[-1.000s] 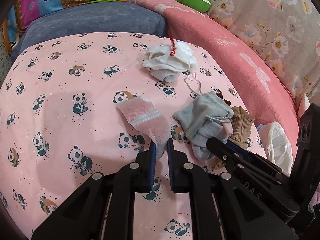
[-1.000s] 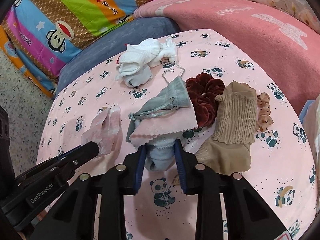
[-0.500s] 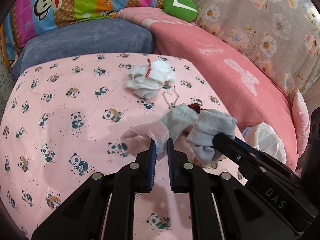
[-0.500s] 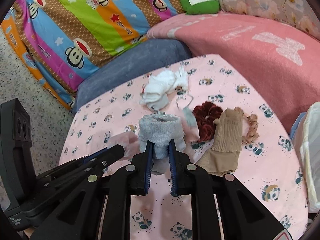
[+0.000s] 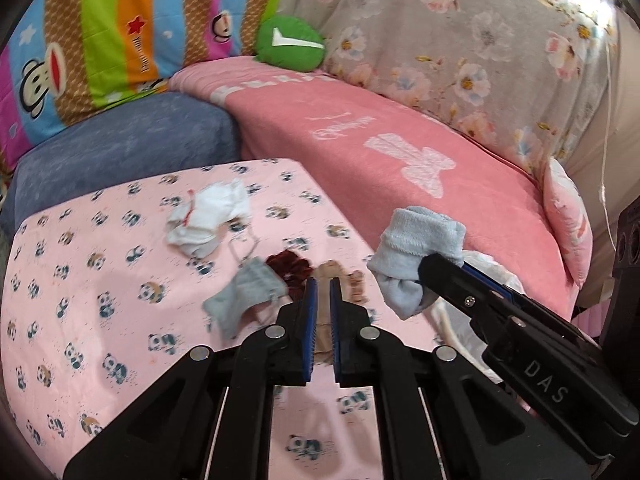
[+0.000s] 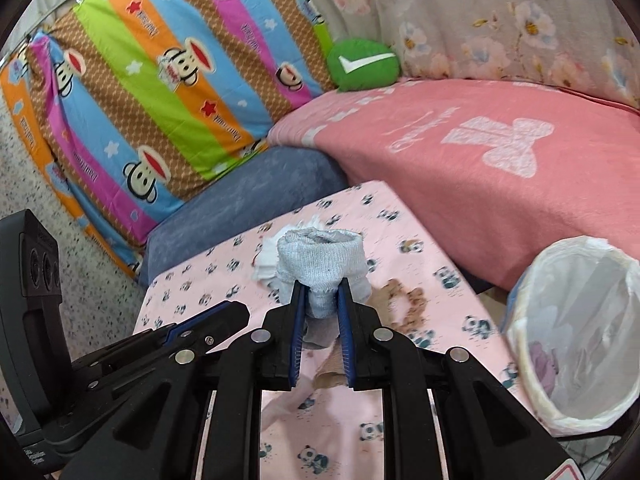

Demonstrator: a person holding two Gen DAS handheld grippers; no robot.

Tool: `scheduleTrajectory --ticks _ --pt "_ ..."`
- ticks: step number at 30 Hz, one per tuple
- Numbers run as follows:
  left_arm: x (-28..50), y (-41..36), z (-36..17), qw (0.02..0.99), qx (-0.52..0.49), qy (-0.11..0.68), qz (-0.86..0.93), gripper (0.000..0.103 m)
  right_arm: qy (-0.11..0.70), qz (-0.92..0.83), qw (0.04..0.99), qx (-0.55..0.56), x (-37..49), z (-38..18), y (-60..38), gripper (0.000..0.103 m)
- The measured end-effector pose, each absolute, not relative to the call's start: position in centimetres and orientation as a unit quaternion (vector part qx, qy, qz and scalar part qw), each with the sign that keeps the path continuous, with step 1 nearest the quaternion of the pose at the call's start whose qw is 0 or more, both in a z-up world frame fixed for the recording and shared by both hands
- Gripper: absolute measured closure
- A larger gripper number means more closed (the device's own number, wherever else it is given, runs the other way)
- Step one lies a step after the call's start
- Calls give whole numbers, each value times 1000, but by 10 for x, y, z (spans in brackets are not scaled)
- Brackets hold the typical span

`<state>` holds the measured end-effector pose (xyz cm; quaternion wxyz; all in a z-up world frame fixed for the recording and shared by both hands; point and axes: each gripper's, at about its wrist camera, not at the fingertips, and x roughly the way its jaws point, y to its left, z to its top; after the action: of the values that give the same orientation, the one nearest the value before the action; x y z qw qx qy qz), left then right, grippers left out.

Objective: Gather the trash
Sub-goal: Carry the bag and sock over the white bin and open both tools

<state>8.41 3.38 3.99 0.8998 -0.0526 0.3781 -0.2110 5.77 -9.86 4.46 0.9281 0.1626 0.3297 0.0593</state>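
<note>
Centrally, pink panda-print sheet [image 6: 420, 292]; off its right edge sits round white plastic-lined bin [image 6: 576, 332]. Right gripper [image 6: 320, 308] clenched on rolled light-grey sock [image 6: 320, 264], held above sheet, left of bin. Left gripper [image 5: 323, 300] jaws nearly together above sheet; whether anything is pinched, cannot tell. White crumpled socks [image 5: 208, 224] lie toward sheet's far side.
</note>
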Motion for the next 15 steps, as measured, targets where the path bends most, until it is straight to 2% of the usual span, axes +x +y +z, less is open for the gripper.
scheduleTrajectory --ticks 8,9,10,11,12,15 --pt "83 32 30 891 -74 400 -204 95 320 13 931 175 34 50 -144 86" --pt "84 39 22 887 -80 409 -198 88 323 7 930 176 32 48 -146 86" --pt "85 46 15 884 -85 417 -191 72 326 4 928 178 31 45 -149 86" --pt "83 52 11 883 -91 423 -181 62 328 4 927 179 30 44 -150 86" --pt "83 60 5 883 -98 428 -164 47 332 4 925 183 29 40 -151 86" --pt "83 80 -17 876 -111 448 -138 46 338 6 922 190 29 29 -154 86"
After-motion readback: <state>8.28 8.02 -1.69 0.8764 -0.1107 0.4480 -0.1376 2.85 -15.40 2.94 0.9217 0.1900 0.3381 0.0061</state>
